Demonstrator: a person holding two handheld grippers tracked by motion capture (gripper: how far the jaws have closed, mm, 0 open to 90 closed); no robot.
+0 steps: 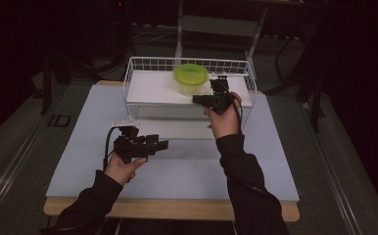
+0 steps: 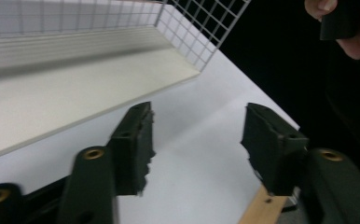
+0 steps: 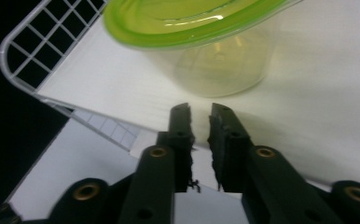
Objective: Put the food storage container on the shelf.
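Right hand-held gripper: jaws a narrow slit apart, pinching nothing, just short of the green-lidded container on the wire rack's upper shelf. Best spread wider before closing in. Left hand-held gripper: spread, empty, over the table.

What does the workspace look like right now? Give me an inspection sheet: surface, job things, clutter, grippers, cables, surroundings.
Surface: white tabletop with a wooden front edge, bare in front of the rack.
Job's things: clear container with green lid stands upright on the top shelf of the white wire rack, lid on.
Clutter: nothing seen.
Grippers: right gripper sits just short of the container, jaws a narrow gap apart, nothing between them; left gripper is low over the table beside the lower shelf, jaws open and empty.
Cables: a black cable loops from the left gripper.
Surroundings: dark room, grey floor, dim frame behind the rack.
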